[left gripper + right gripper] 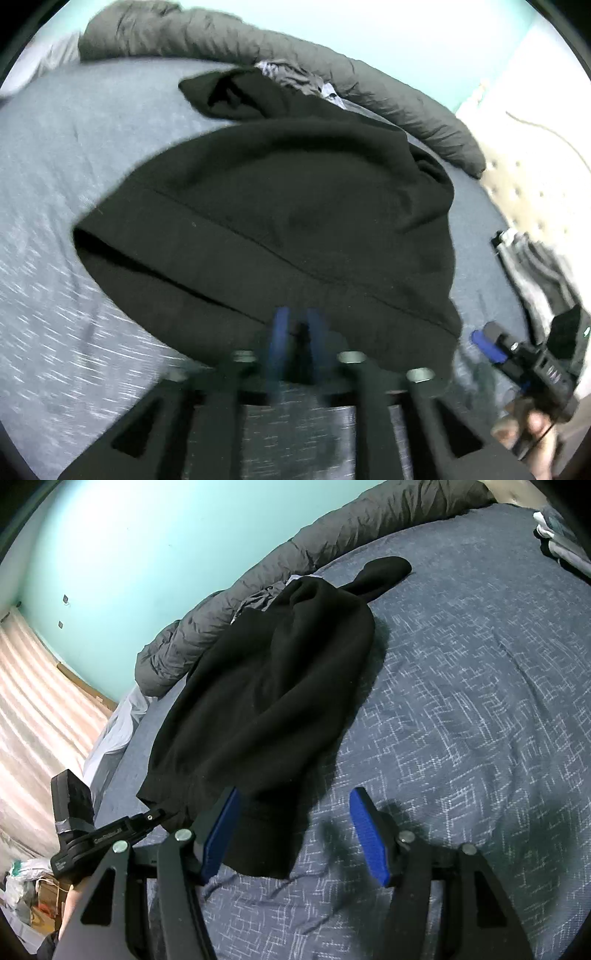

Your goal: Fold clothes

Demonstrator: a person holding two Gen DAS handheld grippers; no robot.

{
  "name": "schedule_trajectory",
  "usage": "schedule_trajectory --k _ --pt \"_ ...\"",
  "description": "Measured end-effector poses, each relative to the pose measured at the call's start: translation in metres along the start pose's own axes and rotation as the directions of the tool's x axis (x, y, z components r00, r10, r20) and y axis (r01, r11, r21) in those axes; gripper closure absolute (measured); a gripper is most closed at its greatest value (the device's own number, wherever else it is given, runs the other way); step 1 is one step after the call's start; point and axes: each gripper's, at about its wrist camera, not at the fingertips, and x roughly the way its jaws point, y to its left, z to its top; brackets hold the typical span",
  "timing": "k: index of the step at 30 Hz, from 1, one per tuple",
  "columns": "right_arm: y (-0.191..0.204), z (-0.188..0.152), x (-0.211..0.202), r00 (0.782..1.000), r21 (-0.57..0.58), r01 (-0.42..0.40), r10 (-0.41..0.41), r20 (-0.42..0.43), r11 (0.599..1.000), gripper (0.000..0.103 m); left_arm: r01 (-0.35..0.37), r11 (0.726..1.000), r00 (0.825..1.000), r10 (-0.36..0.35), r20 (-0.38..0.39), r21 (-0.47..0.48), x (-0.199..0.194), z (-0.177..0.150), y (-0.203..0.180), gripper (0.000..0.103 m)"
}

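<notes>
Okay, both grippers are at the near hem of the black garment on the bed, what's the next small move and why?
Probably close the right gripper on the hem. Its jaws stand wide open with the black garment edge between the pads, untouched, while the left gripper looks pinched on the same hem. Both ends held lets the hem lift evenly.

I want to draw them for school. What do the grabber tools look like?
Each tool is black. The right gripper has two flat blue ribbed pads on black angled arms with triangle-shaped holes and round silver bolts. The left gripper has the same blue pads and silver bolts, blurred here. Seen from the side, it carries a boxy black camera and small white lettering.
</notes>
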Motion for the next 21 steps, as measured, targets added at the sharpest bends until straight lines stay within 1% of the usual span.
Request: schedule_trajectory --k 1,2,4,6,9,10,11,15,16,19,20,21 --pt "-0.001 0.001 -0.001 1.0 0.002 -0.001 0.001 0.003 1.0 0.041 0.023 1.0 1.0 -0.023 -0.002 0.009 -0.002 -0.002 -0.005 0.048" --pt "-0.001 0.001 -0.001 1.0 0.004 -0.001 0.001 0.005 1.0 0.041 0.043 0.999 0.999 -0.043 -0.001 0.015 -0.002 -0.003 -0.009 0.046" --pt "-0.003 0.002 -0.002 1.0 0.011 0.002 -0.002 0.012 1.0 0.041 0.057 0.997 0.998 -0.056 -0.007 0.06 0.001 -0.007 -0.027 0.044" --pt "-0.005 0.003 -0.003 1.0 0.023 0.009 -0.01 0.019 1.0 0.041 0.071 0.992 0.997 -0.069 -0.015 0.103 0.004 -0.01 -0.045 0.04" --pt "-0.011 0.006 -0.008 0.999 0.043 0.034 -0.036 0.036 0.998 0.041 0.106 0.989 0.994 -0.103 -0.036 0.102 0.012 -0.013 -0.065 0.031" --pt "-0.014 0.007 -0.01 0.998 0.051 0.045 -0.047 0.042 0.998 0.041 0.113 0.987 0.993 -0.109 -0.042 0.11 0.012 -0.015 -0.073 0.026" --pt "-0.017 0.009 -0.013 0.997 0.061 0.057 -0.06 0.049 0.997 0.041 0.112 0.986 0.993 -0.108 -0.044 0.123 0.013 -0.018 -0.081 0.02" --pt "-0.031 0.017 -0.026 0.991 0.096 0.095 -0.103 0.079 0.991 0.041 0.102 0.982 0.994 -0.092 -0.064 0.157 0.017 -0.027 -0.11 0.013" --pt "-0.035 0.019 -0.03 0.99 0.105 0.106 -0.115 0.087 0.989 0.041 0.097 0.982 0.994 -0.086 -0.072 0.163 0.019 -0.029 -0.116 0.009" --pt "-0.047 0.025 -0.041 0.982 0.134 0.137 -0.152 0.109 0.981 0.041 0.06 0.978 0.994 -0.041 -0.101 0.198 0.035 -0.034 -0.134 0.009" --pt "-0.052 0.026 -0.044 0.981 0.149 0.137 -0.155 0.116 0.979 0.041 0.033 0.976 0.993 -0.008 -0.114 0.216 0.043 -0.034 -0.139 0.009" --pt "-0.056 0.027 -0.047 0.981 0.166 0.133 -0.154 0.121 0.977 0.041 0.023 0.974 0.992 0.005 -0.123 0.227 0.048 -0.034 -0.139 0.009"
